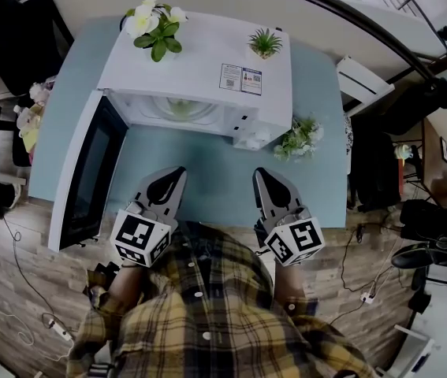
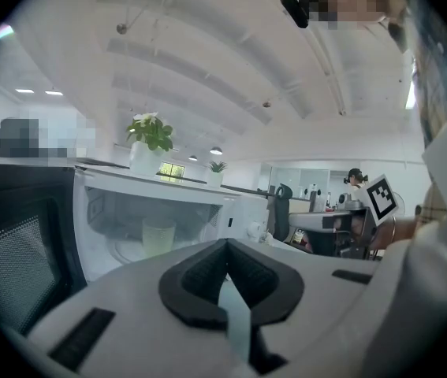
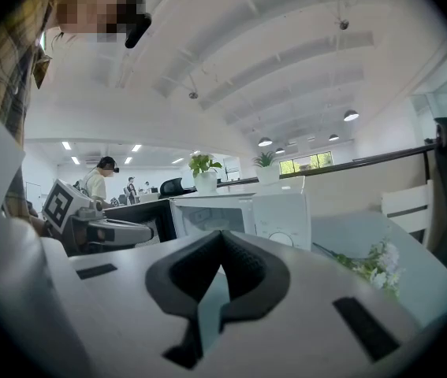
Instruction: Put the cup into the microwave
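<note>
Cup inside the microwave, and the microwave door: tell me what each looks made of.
Cup: pale, translucent greenish, probably plastic; frosted glass is possible. Microwave door: smooth white frame, likely plastic or painted metal, around a dark window, seemingly glass, with fine perforated mesh showing in the left gripper view.

In front of me a white-flowered plant (image 1: pixel 154 24) and a small spiky plant (image 1: pixel 265 42) stood apart; a flower bunch (image 1: pixel 299 138) lay on the blue counter (image 1: pixel 207 172) at my right.
</note>
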`<state>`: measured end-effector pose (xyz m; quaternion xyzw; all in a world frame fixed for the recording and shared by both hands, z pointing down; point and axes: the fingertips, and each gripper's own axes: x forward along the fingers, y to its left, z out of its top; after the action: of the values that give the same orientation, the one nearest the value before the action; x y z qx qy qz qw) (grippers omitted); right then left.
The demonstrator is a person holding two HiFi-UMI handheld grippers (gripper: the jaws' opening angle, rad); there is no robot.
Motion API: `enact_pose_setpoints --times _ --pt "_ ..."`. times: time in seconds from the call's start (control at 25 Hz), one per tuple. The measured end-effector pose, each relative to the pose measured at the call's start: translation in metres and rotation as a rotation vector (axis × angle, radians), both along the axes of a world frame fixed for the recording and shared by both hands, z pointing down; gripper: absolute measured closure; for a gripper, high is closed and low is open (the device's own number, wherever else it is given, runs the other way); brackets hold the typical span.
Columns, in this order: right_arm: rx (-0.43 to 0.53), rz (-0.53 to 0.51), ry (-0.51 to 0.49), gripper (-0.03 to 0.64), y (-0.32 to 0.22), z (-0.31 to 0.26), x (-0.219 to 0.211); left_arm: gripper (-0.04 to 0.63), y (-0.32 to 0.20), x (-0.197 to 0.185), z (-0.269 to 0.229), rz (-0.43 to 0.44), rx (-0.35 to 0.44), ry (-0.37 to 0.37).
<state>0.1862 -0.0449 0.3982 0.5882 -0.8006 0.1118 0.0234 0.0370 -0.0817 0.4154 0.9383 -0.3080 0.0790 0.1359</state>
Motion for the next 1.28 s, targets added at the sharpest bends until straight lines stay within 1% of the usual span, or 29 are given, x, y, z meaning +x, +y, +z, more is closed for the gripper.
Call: enact_pose_setpoints --times 0.48,0.72,1.28 --pt "-0.009 -0.005 -0.018 0.614 -0.0025 0.0047 -0.0008 0.606 0.0003 -0.006 0.0003 -0.029 0.004 -0.002" --pt "0.013 0.044 -0.019 0.614 -0.0049 -0.0001 0.0089 0.606 0.0014 -0.0058 -0.0005 -0.03 0.006 -0.006" --pt "0.007 0.018 -0.029 0.614 -0.008 0.0026 0.0024 0.606 0.0013 -0.0025 0.0016 -0.018 -0.004 -0.009"
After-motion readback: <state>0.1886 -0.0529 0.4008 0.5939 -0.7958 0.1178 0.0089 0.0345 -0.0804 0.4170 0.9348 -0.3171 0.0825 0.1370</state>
